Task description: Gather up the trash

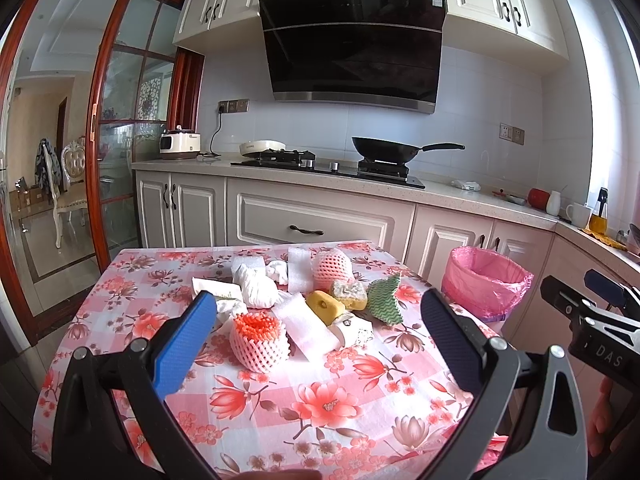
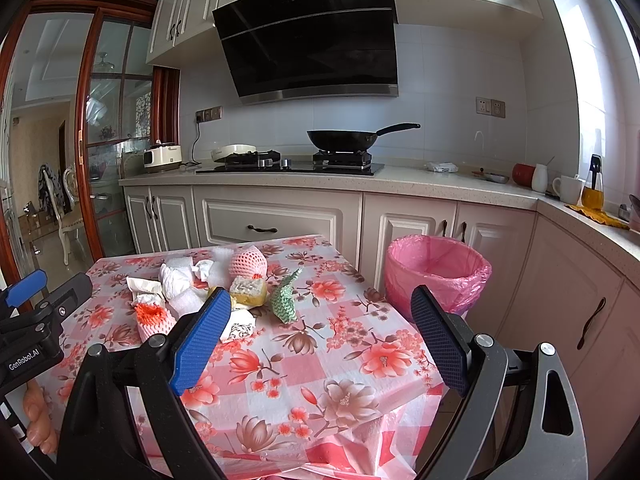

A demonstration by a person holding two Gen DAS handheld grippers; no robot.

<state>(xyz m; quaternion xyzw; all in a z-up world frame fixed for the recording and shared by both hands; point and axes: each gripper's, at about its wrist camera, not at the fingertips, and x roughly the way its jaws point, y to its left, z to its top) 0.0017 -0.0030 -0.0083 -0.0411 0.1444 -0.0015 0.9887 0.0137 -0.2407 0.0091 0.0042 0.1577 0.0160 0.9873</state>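
Left gripper and right gripper both have jaws spread wide, holding nothing, above the floral tablecloth. Trash pile sits mid-table: foam fruit nets, yellow sponge, green wavy cloth, crumpled white paper. Pink-lined trash bin stands on the floor just beside the table's right edge.

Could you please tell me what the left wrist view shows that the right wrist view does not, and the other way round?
Only the left wrist view shows the whole yellow sponge, which the right tongs' own finger mostly hides in the right wrist view, and the right tongs seen from the side.

Only the right wrist view shows the floor-side front of the pink-lined bin and the left tongs at its left edge.

Both share the floral table, the trash pile with the green cloth, and the black wok. Both pairs of tongs are open and empty.
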